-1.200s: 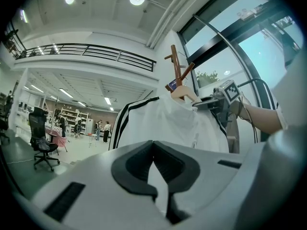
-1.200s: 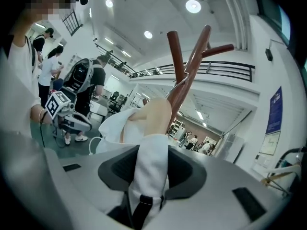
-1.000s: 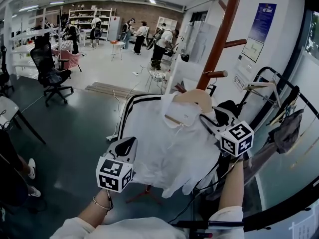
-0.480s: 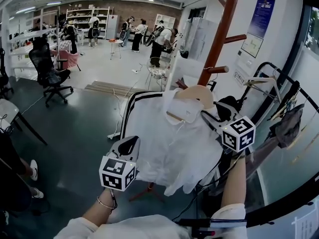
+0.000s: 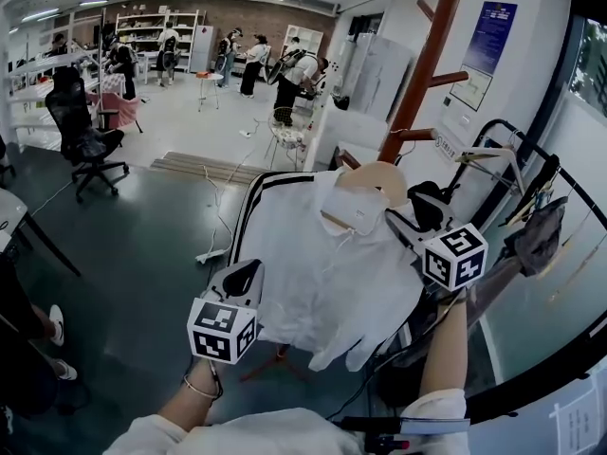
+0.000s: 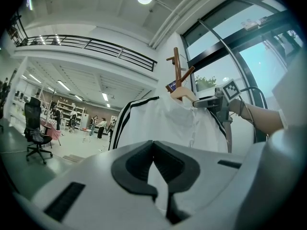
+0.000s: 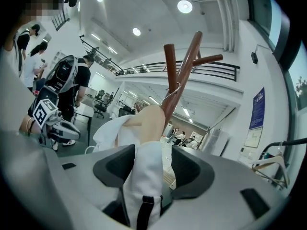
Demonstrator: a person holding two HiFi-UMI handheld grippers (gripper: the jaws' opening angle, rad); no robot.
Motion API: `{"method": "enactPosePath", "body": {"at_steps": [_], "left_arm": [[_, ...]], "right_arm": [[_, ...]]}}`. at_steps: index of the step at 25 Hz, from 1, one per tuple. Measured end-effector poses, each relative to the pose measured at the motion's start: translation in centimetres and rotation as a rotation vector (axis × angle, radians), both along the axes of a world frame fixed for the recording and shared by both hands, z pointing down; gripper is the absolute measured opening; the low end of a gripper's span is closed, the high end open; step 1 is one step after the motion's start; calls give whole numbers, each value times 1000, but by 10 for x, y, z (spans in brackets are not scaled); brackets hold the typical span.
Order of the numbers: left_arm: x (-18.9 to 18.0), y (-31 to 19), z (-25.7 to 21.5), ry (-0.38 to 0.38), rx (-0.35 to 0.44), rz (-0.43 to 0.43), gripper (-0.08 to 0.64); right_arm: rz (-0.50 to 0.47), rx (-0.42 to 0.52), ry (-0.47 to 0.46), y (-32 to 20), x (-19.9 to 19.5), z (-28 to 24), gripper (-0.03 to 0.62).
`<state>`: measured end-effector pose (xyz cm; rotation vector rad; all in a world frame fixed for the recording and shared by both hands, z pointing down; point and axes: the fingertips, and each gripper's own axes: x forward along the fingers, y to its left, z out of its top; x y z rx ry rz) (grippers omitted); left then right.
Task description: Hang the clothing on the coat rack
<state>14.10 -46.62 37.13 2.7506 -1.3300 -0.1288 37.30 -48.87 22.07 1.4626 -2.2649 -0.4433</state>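
— What is your left gripper (image 5: 248,275) doing down here?
— Its fingers are pinching the lower edge of the white black-striped shirt (image 5: 322,263).
— And your right gripper (image 7: 153,162)?
— Its fingers are opening wide, with the shirt's shoulder lying between them on the pale wooden hanger (image 5: 375,180), just beside the brown wooden coat rack (image 5: 422,74).

- The coat rack (image 5: 423,69) is a brown pole. Short pegs (image 5: 446,80) stick out from it and get in the way up high.
- A white shirt (image 5: 322,254) hangs in front of the coat rack and hides its lower half.
- Right of the coat rack, the wall (image 5: 545,45) is close and dark clothes (image 5: 537,240) fill the gap.
- Left of the coat rack, the floor (image 5: 142,245) is wide open, with one cord (image 5: 218,221) lying on it.
- Far left of the coat rack stands a black chair (image 5: 85,140).
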Motion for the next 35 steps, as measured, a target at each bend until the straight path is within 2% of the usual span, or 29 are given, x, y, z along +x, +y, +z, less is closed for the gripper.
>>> {"method": "enactPosePath", "body": {"at_steps": [8,20,23,28,35], "left_arm": [[-19,8,9,-6,-22,30,8],[-31,28,24,-46,-49,99,8],[-33,33,24,-50,-42,111,8],[-34,44,23,-59,-27,149,8],[-31,58,32,-58,-40,212,8]], "right_arm": [[78,65,-23,21,-13,-8,256],[300,151,-165,60,1,-1,255],[341,149,-219,70,-3,14,249],[426,130,-312,86,-11,47,201],[547,75,-455,116,-20,102,185]]}}
